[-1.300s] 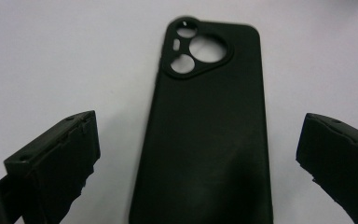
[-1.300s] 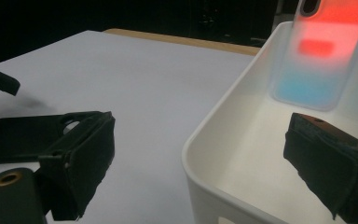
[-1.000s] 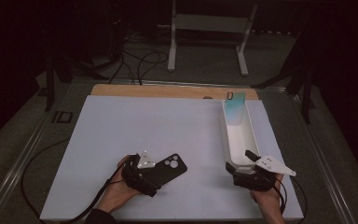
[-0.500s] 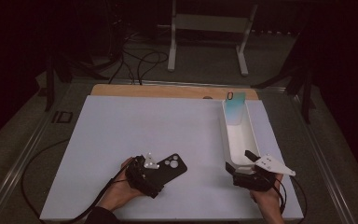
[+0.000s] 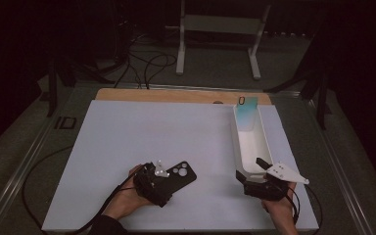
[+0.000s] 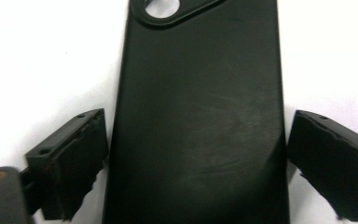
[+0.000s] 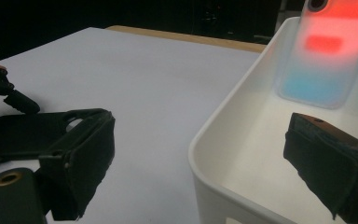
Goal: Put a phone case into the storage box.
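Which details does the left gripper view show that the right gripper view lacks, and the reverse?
Left gripper view: the black phone case close up, with faint scuffs on its smooth back. Right gripper view: a white tray with a red-and-blue case leaning at its far end. Both: the black phone case lying on the white table.

We see a black phone case (image 5: 175, 177) lying flat on the white table top, back side up, near the front edge and left of the middle. It is matte and smooth, with faint scuffs across its back (image 6: 200, 126). Its camera end, a raised block with round cut-outs showing the white beneath, points away and to the right in the high view. The near end lies between two black pads, with narrow gaps at its long sides.
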